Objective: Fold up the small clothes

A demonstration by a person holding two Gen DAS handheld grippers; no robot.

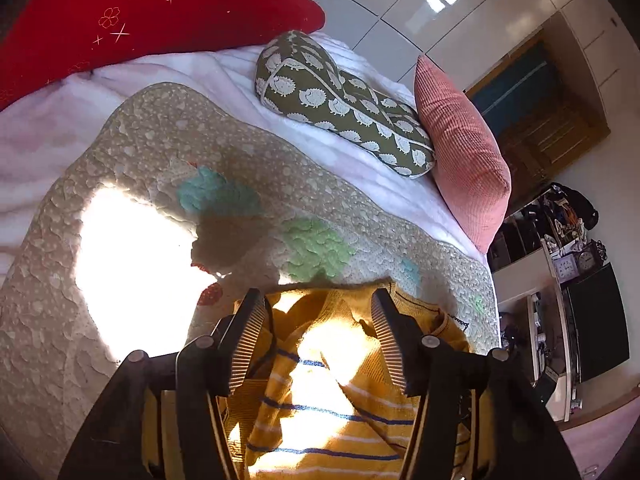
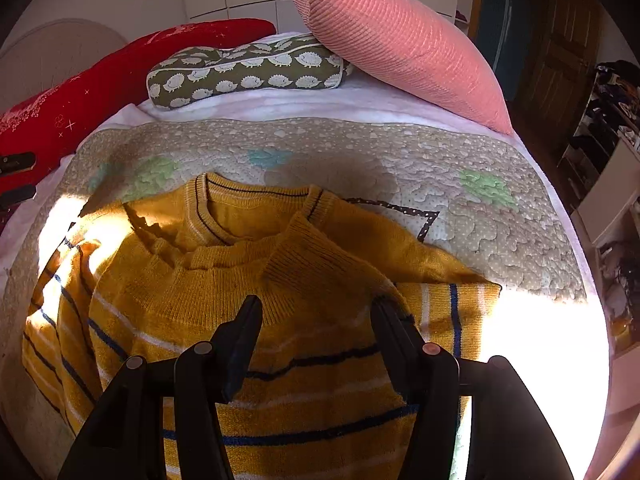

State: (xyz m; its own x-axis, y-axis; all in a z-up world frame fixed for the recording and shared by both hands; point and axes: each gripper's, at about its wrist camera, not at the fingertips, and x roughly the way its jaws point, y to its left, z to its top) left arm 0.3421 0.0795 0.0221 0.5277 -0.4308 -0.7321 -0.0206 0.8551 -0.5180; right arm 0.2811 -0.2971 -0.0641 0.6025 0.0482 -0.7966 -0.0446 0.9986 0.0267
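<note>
**Both grippers parted above a striped sweater on the bed**

As seen from the left wrist, the left gripper (image 1: 320, 312) has its two fingers apart, with no fabric pressed between the pads. The yellow sweater (image 1: 320, 400), with blue and white stripes, lies below and between the fingers, partly in bright sunlight. Its collar edge sits just beyond the right fingertip. Past the fingertips extends the beige quilt (image 1: 140, 168). Farther beyond lie the hedgehog-print pillow (image 1: 336, 104) and the pink cushion (image 1: 464, 152), which touch each other. The red pillow (image 1: 140, 12) lies beyond and to the left.

From the right wrist, the right gripper (image 2: 316, 308) likewise has its fingers apart and clamps nothing. The sweater (image 2: 240, 288) lies flat on the quilt (image 2: 480, 200), spreading under and to both sides of the fingers. A sleeve is folded across the chest, its ribbed cuff just beyond the fingertips, and the neckline sits farther beyond. The hedgehog-print pillow (image 2: 244, 76), pink cushion (image 2: 400, 48) and red pillow (image 2: 100, 84) line the far edge.
</note>
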